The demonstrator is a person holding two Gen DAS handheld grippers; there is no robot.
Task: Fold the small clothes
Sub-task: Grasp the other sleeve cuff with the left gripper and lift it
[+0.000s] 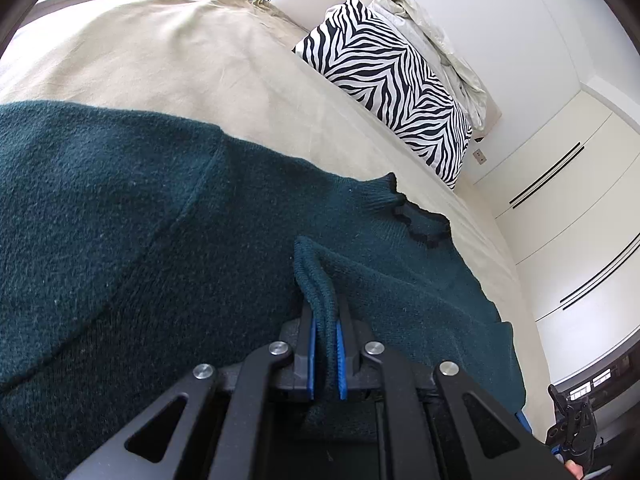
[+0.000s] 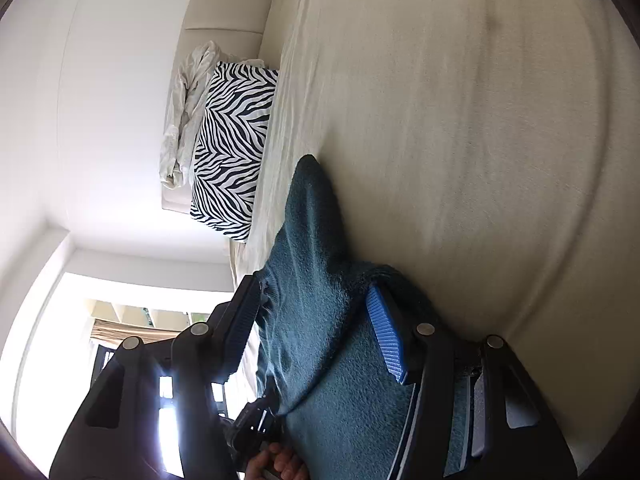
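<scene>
- Wide bed under a beige, lightly creased sheet (image 1: 168, 52), filling the upper left of the left wrist view and the whole right side of the right wrist view (image 2: 480, 120).
- Dark teal knitted sweater (image 1: 120, 220), spread on that sheet across the left and centre of the left wrist view, ribbed collar toward the right of centre; in the right wrist view (image 2: 316, 300) seen as a fuzzy teal fold running from frame centre down to the bottom edge.
- Zebra-striped black-and-white rectangular pillow (image 1: 384, 88), upper right of centre, leaning at the head of the bed; upper left of centre in the right wrist view (image 2: 232, 148).
- Crumpled cream cloth (image 1: 432, 32) bunched just behind the pillow, against a padded cream headboard (image 2: 228, 4).
- Black left gripper with blue pads (image 1: 325, 344), bottom centre, jaws pressed nearly together and pinching a ribbed edge of the sweater that stands up between the pads.
- Black right gripper with blue ribbed pads (image 2: 312, 320), lower centre, jaws spread about halfway with sweater fabric lying between them; impossible to tell whether both pads press on it.
- Fingertips of a hand (image 2: 276, 464) at the bottom edge, below the fabric.
</scene>
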